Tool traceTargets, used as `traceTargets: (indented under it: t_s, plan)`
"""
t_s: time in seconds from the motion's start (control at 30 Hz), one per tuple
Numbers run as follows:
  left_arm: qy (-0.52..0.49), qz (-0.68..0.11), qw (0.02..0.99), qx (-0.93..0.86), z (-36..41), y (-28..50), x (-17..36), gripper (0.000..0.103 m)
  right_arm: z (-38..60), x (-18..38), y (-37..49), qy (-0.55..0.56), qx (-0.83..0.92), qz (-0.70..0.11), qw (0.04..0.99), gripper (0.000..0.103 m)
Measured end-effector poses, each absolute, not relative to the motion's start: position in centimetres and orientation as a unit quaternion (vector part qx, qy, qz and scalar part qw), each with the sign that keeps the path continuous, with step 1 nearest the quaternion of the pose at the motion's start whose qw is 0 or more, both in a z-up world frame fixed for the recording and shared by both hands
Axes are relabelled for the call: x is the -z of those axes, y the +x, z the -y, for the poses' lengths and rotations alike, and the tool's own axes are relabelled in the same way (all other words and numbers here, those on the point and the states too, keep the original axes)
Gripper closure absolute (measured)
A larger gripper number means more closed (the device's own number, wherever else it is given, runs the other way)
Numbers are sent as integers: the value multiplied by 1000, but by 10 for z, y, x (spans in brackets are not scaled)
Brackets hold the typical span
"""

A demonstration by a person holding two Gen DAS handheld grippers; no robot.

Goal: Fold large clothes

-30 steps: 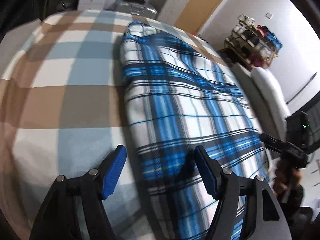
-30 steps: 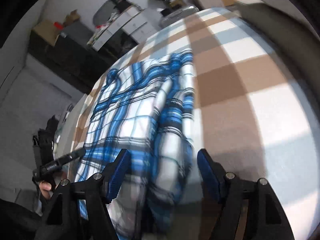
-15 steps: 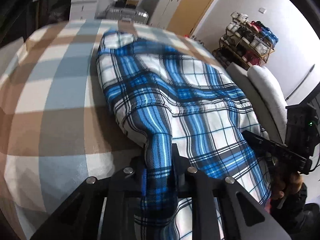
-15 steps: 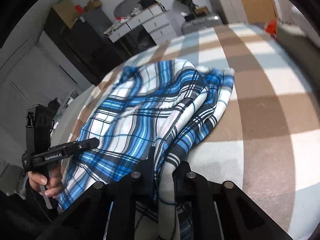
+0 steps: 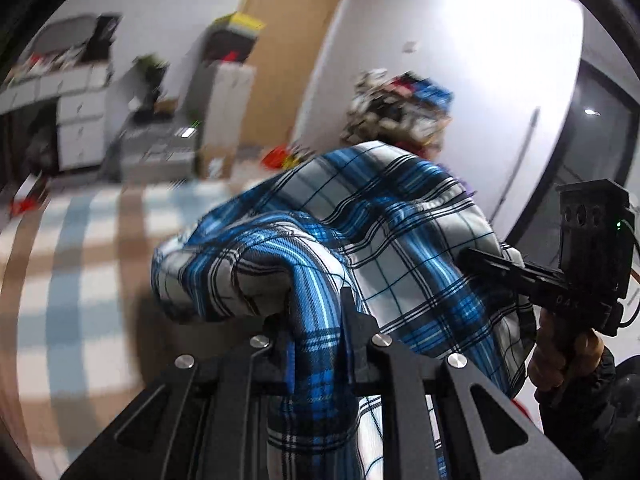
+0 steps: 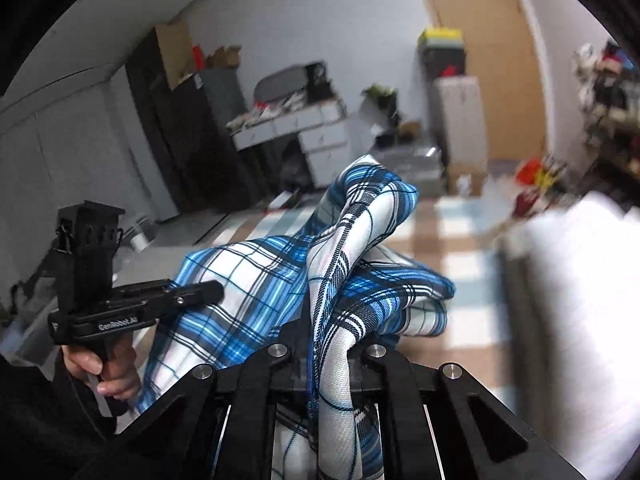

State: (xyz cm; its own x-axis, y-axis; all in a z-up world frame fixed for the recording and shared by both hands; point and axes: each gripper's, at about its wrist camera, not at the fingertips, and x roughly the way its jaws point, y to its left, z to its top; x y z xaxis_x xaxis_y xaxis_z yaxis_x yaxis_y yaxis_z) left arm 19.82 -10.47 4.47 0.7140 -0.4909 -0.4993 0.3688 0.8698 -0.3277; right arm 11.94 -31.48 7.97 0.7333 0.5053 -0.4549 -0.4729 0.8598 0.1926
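The blue-and-white plaid shirt (image 5: pixel 384 236) is up off the checked bedspread (image 5: pixel 80 264), bunched and draped in folds between your two grippers. Its lower folds hang toward the bedspread; the blur hides whether any part touches it.

Your left gripper (image 5: pixel 316 320) has its jaws clenched on a gathered ridge of the shirt; the cloth passes between the fingers and hangs down over the black frame toward the camera. In the right wrist view this gripper (image 6: pixel 216 292) is at the left, its tip pressed into the plaid, with your left hand (image 6: pixel 112 368) wrapped round the handle.

Your right gripper (image 6: pixel 328 332) likewise has its jaws closed on a pinched strip of shirt, mostly white weave, which rises in a peak above the fingers. In the left wrist view it (image 5: pixel 468 256) enters from the right edge against the shirt, held in your right hand (image 5: pixel 568 364).

Beyond the bed: white drawer units (image 6: pixel 320 140), a wooden door (image 5: pixel 296 40), a cluttered rack (image 5: pixel 400 108), all motion-blurred. A white cushion (image 6: pixel 580 320) lies right of the bedspread.
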Motion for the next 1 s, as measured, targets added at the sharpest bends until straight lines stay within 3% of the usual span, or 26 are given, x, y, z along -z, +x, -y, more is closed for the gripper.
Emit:
traceTargets:
  t_s: [0.3, 0.4, 0.5, 0.53, 0.6, 0.63, 0.67, 0.7, 0.73, 0.8, 0.93, 1.0]
  plan:
    - [-105, -251, 892, 361, 218, 273, -110, 92, 456, -183, 123, 9, -107, -172, 979, 95]
    - [-98, -297, 867, 387, 267, 301, -97, 91, 517, -185, 143, 31, -53, -197, 979, 94]
    - [-87, -384, 827, 401, 315, 330, -47, 90, 579, -150, 183, 64, 4, -290, 955, 82]
    - [-82, -413, 814, 400, 327, 335, -27, 86, 594, -133, 195, 71, 28, -321, 944, 71]
    - [-62, -444, 810, 378, 339, 334, 4, 84, 626, -85, 219, 82, 107, -395, 909, 66]
    - [-58, -433, 818, 374, 335, 329, 10, 77, 636, -70, 220, 77, 141, -417, 895, 66]
    - [-51, -415, 826, 377, 327, 320, 12, 61, 642, -61, 214, 77, 160, -424, 888, 66]
    - [-49, -406, 828, 383, 318, 313, 13, 55, 645, -60, 193, 101, 156, -398, 898, 64]
    - [-51, -399, 828, 391, 307, 307, 13, 50, 645, -63, 174, 124, 144, -371, 909, 51]
    - [-52, -391, 826, 402, 289, 300, 15, 50, 644, -68, 125, 161, 137, -316, 925, 35]
    - [-76, -411, 816, 399, 267, 318, 23, 40, 637, -51, 46, 250, 141, -263, 921, 32]
    - [-109, -430, 798, 408, 281, 329, 23, 40, 635, -36, 25, 305, 115, -246, 913, 32]
